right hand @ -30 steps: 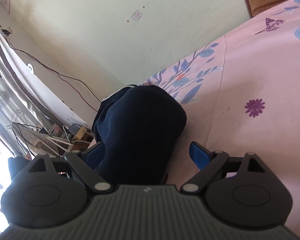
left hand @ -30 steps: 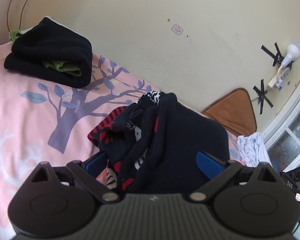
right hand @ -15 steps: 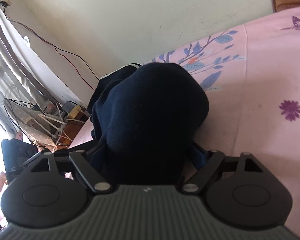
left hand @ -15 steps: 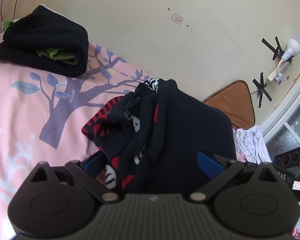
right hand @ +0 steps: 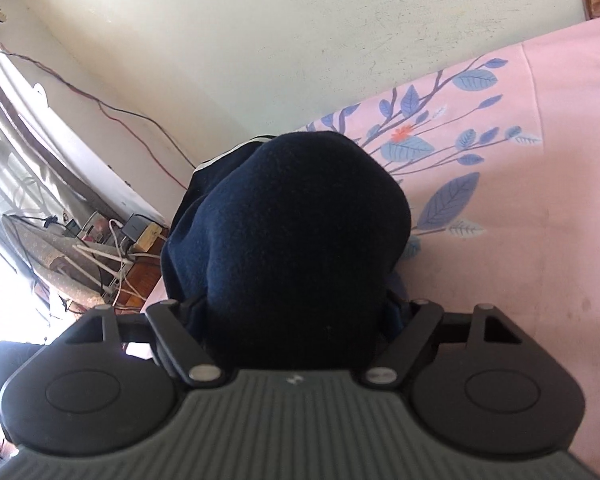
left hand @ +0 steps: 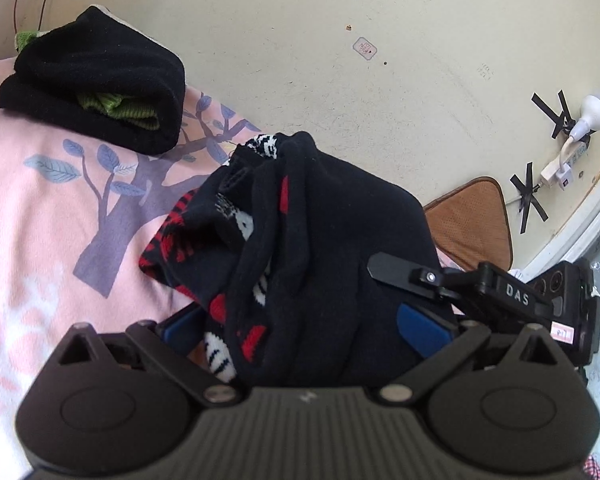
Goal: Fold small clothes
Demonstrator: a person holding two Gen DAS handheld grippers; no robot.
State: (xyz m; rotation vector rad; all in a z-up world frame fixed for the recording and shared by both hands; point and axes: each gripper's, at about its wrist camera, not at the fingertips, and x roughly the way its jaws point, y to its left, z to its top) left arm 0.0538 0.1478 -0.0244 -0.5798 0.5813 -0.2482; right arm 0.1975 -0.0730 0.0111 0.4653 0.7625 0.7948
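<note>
A small dark navy garment (left hand: 324, 248) with red and white pattern inside is bunched up over the pink floral bedsheet (left hand: 32, 208). My left gripper (left hand: 300, 324) straddles it with blue pads (left hand: 420, 328) apart, cloth between them. My right gripper (right hand: 296, 312) is shut on the same navy garment (right hand: 300, 224), which fills its jaws. The right gripper's finger (left hand: 404, 272) reaches onto the garment from the right in the left wrist view.
A folded black garment with green lining (left hand: 96, 88) lies at the back left by the wall. A brown mat (left hand: 472, 220) and taped wall plug (left hand: 560, 168) are at the right. Cables and clutter (right hand: 100, 248) sit beside the bed. The pink sheet (right hand: 520, 240) spreads right.
The right gripper closed on the navy garment and moved in beside the left gripper, its finger now showing in the left wrist view. The garment stands more bunched.
</note>
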